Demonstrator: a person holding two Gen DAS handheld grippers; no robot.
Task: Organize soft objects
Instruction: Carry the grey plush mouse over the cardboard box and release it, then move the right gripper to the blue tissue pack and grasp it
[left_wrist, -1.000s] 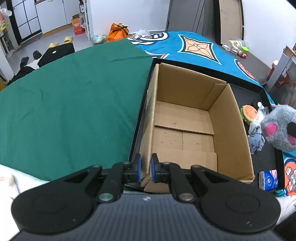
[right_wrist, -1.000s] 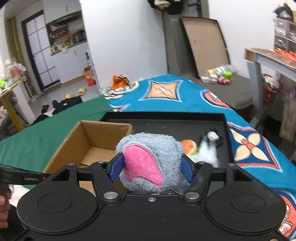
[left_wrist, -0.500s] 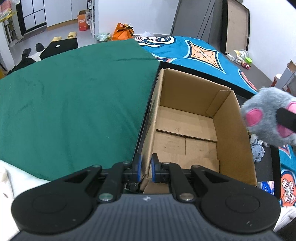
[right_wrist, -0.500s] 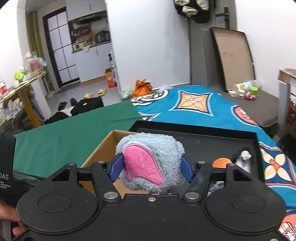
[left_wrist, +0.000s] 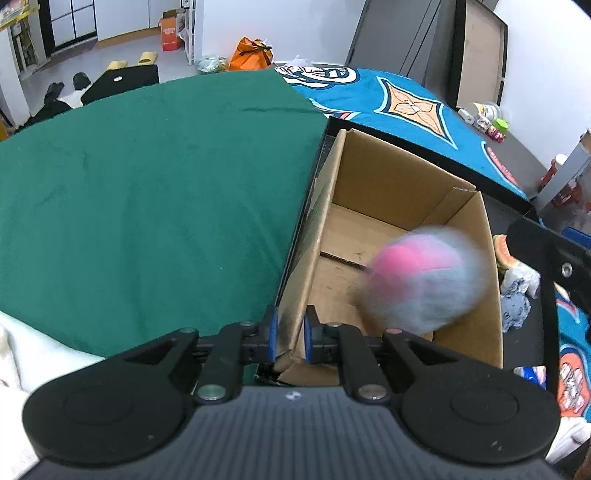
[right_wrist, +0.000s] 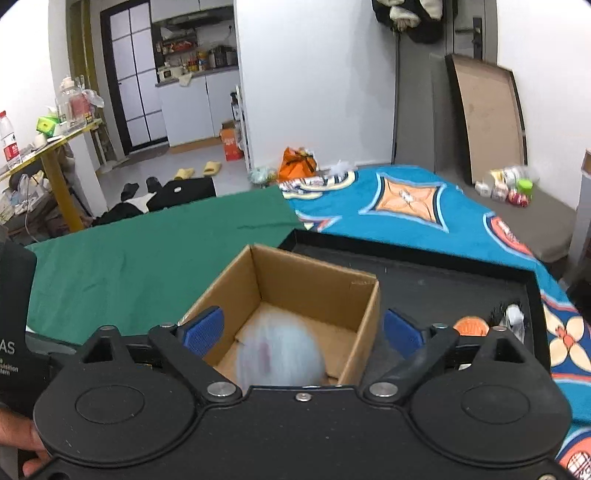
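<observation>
Hand-held gripper pair at the box (left_wrist: 391, 206): right one has just let go.

Right hand-held gripper (right_wrist: 303, 330) has just been opening; its jaws stand wide, nothing between the pads. Left hand-held gripper (left_wrist: 290, 334) is clamped on the box's near-left corner. On the black tray (right_wrist: 436, 266), the box holds the blurred grey-pink plush (left_wrist: 421, 277), inside near its right wall.

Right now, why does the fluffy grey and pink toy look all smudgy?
Left wrist view: the plush toy is smeared by motion blur above the sharp cardboard box. Right wrist view: it is a pale blur between the right gripper's open, just-widened jaws, while the box stays crisp.
</observation>
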